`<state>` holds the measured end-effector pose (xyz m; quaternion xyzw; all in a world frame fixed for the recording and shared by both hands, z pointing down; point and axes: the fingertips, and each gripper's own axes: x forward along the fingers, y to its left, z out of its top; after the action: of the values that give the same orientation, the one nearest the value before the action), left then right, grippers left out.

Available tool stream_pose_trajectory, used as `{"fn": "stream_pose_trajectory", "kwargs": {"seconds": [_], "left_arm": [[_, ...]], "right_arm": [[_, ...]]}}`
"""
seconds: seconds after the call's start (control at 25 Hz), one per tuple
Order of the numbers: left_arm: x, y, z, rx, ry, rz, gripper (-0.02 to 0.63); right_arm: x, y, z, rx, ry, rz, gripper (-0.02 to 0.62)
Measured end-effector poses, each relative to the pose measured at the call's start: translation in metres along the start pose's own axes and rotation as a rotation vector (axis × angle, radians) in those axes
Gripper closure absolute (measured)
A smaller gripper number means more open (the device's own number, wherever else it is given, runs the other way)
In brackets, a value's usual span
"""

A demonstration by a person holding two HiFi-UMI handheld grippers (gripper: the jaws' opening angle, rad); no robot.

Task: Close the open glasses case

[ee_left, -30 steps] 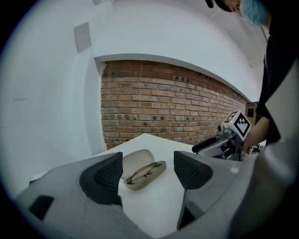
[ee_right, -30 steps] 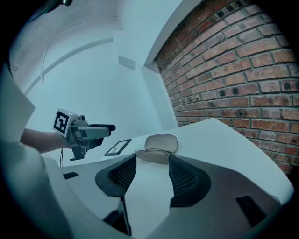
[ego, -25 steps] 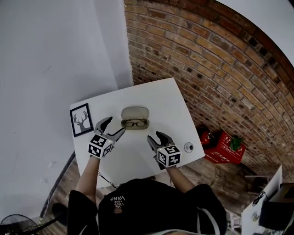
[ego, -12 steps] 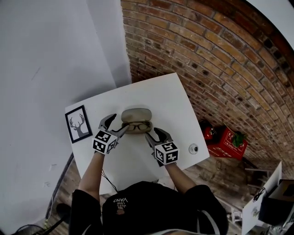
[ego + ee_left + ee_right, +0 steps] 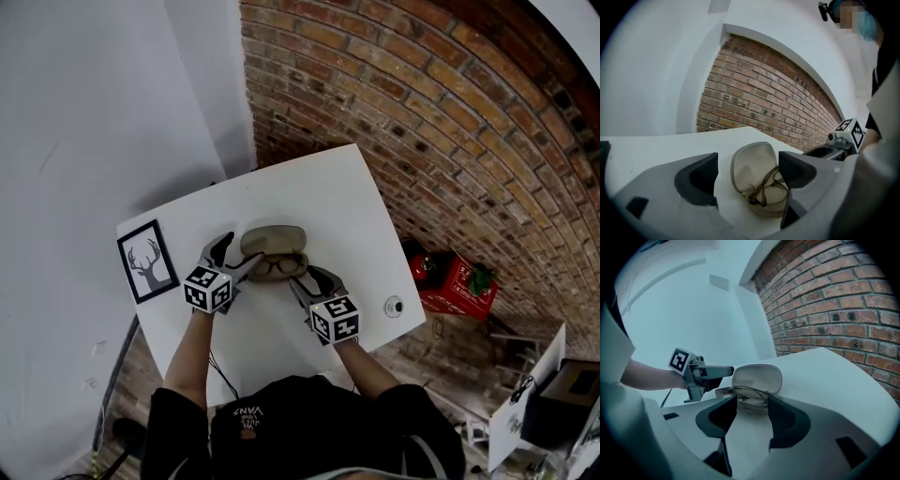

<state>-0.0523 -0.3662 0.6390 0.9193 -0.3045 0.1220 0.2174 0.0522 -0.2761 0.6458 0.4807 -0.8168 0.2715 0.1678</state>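
An open beige glasses case lies on the white table, its lid tipped up behind the base. Dark-rimmed glasses rest in the base. My left gripper is at the case's left end, its jaws opening, and nothing is pressed between them. In the left gripper view the case and glasses lie just ahead of the gripper. My right gripper stands open at the case's near right. From the right gripper, the case is close ahead.
A framed deer picture lies at the table's left edge. A small round object sits near the right corner. Behind the table rises a brick wall. A red crate stands on the floor to the right.
Both grippers have closed in on the case from the near side. The left one sank to the case's left end and its jaws spread wider.
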Motion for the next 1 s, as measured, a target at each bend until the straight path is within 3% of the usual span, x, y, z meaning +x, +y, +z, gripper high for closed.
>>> {"fn": "stream_pose_trajectory", "kwargs": {"seconds": [0.16, 0.48, 1.0], "left_arm": [[0.007, -0.007, 0.001, -0.005, -0.019, -0.062, 0.192], [0.013, -0.020, -0.006, 0.029, 0.006, -0.112, 0.172], [-0.009, -0.046, -0.005, 0.106, 0.017, -0.137, 0.176]], "right_arm": [[0.001, 0.000, -0.004, -0.024, 0.016, -0.010, 0.397], [0.003, 0.001, -0.027, -0.054, 0.092, -0.002, 0.383], [-0.014, -0.001, -0.021, -0.050, 0.058, 0.002, 0.377]]}}
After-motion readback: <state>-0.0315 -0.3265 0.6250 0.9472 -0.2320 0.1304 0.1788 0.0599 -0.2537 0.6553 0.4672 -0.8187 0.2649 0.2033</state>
